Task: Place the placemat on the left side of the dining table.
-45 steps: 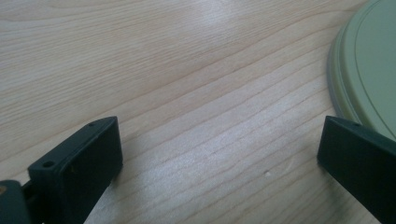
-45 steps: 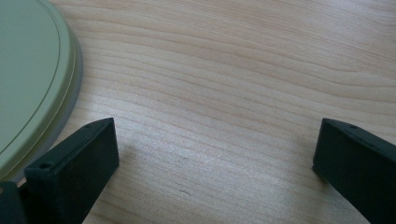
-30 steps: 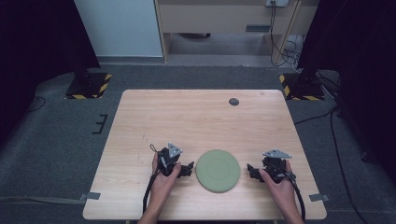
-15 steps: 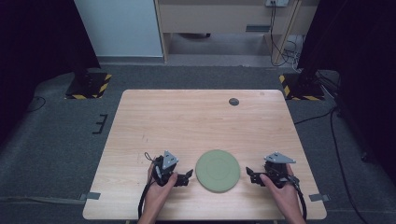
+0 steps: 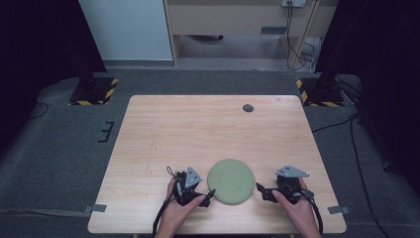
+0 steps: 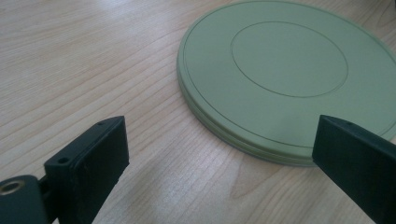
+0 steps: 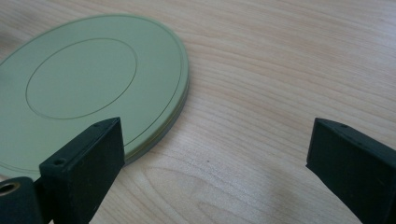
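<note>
A flat green disc (image 5: 231,181) is lying on the tabletop (image 5: 198,129), near the front edge, between the two grippers. The left gripper (image 5: 204,197) is parked just beside the disc's left rim, and the right gripper (image 5: 261,191) is set close to the right rim, with a bit of bare wood seen between them. Both are spread wide open and nothing is held by either.

From the left gripper view, the disc (image 6: 289,79) is seen ahead and to the right, with one jaw lined up near its rim. In the right gripper view the disc (image 7: 88,88) is off to the left, partly behind the left jaw. A raised ring is molded into its top and the edge looks pretty thin.

So the approach step looks to be in hand, no contact made yet as far as can be told. For the next move, a low pinch on that thin rim is probably called for, since there's little to grab; a jaw likely has to be slid under the edge.

A small dark round thing (image 5: 247,107) is left far back on the tabletop, well apart.
</note>
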The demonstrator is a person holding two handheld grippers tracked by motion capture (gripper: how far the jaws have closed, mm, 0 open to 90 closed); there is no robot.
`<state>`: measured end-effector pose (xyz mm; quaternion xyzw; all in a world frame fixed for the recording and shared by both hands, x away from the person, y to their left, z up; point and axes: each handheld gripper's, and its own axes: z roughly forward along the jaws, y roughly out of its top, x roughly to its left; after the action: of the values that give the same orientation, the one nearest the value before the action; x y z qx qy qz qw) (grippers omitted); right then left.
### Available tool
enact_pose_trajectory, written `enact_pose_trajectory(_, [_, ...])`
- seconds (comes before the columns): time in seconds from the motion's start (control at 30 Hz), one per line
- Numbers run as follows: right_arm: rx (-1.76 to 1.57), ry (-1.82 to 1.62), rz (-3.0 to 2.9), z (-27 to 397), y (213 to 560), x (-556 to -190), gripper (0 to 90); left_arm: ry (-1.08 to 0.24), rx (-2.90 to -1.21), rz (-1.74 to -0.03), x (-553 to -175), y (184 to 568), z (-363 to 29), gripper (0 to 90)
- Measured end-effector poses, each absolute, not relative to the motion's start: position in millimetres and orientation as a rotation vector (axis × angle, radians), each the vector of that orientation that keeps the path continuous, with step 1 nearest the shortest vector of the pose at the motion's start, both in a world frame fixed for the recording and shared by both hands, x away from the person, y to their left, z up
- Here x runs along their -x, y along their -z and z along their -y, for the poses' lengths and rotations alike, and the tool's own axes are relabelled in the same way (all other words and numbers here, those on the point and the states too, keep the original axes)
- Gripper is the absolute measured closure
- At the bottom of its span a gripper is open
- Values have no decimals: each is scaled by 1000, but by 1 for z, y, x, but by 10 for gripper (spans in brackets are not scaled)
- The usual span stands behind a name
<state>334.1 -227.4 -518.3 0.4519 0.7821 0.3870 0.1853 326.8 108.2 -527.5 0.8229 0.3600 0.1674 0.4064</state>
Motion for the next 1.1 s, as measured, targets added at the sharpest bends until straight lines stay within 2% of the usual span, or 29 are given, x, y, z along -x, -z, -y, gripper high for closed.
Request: enact_pose_trajectory(1.1, [-1236, -991, -2251, 210, 529, -340, 19, -469, -2117, -923, -331, 530, -100, 14])
